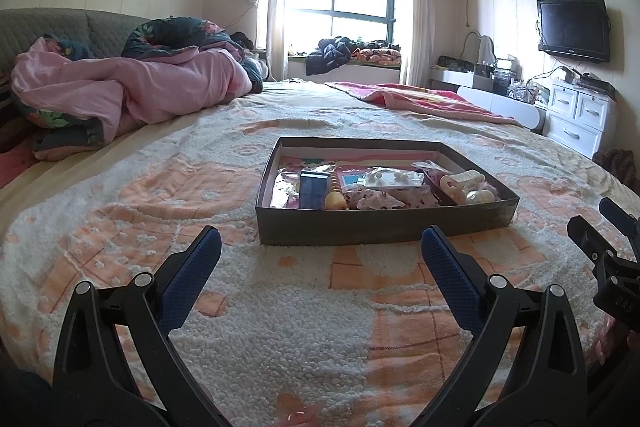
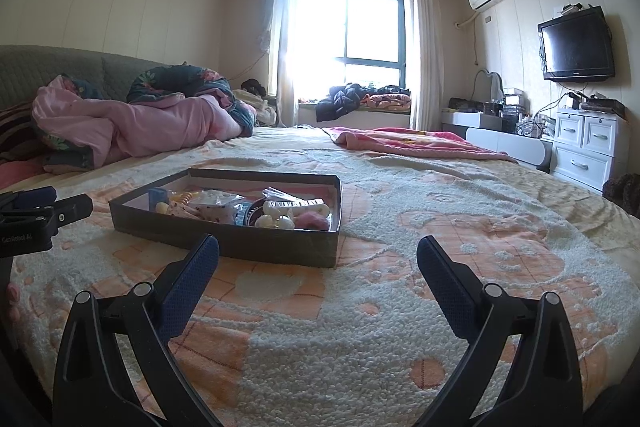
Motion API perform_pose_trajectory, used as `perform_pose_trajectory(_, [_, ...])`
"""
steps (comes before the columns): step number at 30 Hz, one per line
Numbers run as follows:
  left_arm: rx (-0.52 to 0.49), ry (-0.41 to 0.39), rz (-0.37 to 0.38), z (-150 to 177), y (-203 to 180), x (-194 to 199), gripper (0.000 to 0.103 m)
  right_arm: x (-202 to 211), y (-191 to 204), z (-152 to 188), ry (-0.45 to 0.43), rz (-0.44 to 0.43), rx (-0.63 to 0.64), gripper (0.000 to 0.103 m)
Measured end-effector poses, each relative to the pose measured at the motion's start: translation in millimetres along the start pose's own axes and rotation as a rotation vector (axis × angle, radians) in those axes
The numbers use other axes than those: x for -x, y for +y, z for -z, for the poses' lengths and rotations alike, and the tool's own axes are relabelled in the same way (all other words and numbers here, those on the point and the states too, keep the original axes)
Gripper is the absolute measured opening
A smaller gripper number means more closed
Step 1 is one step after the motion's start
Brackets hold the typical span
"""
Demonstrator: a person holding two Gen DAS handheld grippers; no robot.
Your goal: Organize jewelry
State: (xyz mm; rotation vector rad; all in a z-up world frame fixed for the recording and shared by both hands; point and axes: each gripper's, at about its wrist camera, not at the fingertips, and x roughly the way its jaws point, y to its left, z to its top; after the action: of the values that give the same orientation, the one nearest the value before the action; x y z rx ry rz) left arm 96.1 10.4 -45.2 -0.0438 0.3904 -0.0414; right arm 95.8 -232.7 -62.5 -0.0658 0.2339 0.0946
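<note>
A shallow dark cardboard box (image 1: 384,227) (image 2: 280,247) lies on the bed, filled with small accessories: a blue case (image 1: 313,189), a yellow beaded piece (image 1: 335,195), clear bags (image 1: 394,179), a cream hair claw (image 1: 462,183) (image 2: 298,207) and a pink fluffy item (image 2: 314,221). My left gripper (image 1: 322,245) hovers open just in front of the box's near wall, nothing between its fingers. My right gripper (image 2: 318,253) is open too, to the right of the box's near corner. Each gripper shows at the edge of the other's view.
The bed wears a fluffy white and orange blanket (image 1: 280,307). A rumpled pink quilt (image 1: 132,95) lies at the far left, a pink blanket (image 1: 424,99) at the far right. White drawers (image 1: 580,115) and a wall television (image 1: 574,29) stand beyond the bed's right edge.
</note>
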Motion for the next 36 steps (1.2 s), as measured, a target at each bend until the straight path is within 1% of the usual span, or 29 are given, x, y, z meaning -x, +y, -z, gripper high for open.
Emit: perform_pose_trajectory(36, [-0.003, -0.002, -0.001, -0.3, -0.8, 1.1, 0.092, -0.2, 4.4, 0.5, 0.000, 0.001, -0.001, 0.097])
